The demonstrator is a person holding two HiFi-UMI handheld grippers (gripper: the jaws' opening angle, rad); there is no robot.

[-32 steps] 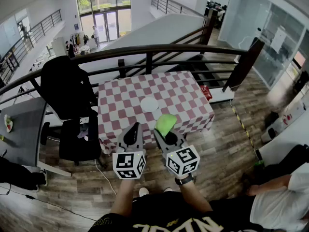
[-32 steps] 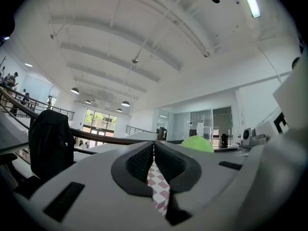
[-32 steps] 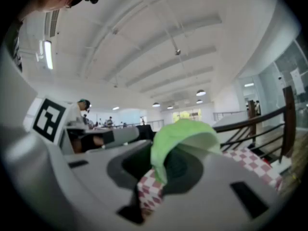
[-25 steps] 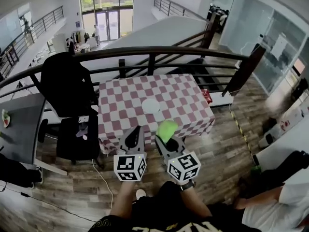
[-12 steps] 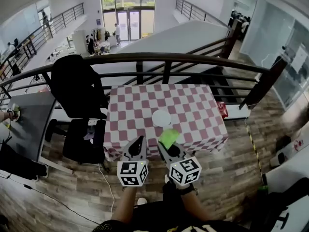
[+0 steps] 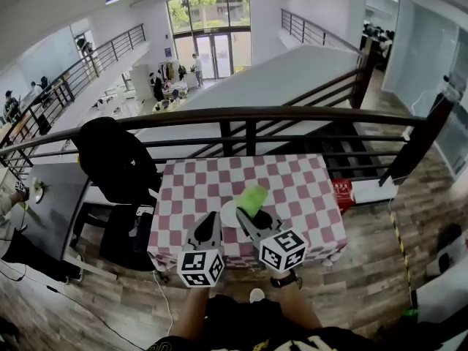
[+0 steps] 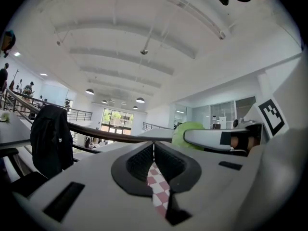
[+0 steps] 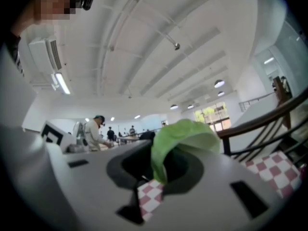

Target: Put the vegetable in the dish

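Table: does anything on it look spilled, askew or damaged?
Nothing stands out. The checked cloth lies smooth, the white dish sits on it, and the vegetable is held in the right tool, not dropped.

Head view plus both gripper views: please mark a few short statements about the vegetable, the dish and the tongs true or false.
1. The right tongs hold a green leafy vegetable. True.
2. The left tongs grip the dish. False: they are shut with nothing between them.
3. The vegetable already lies in the dish. False: it is in the right tongs, raised above the table.
4. The dish stands on a table covered with a red-and-white checked cloth. True.
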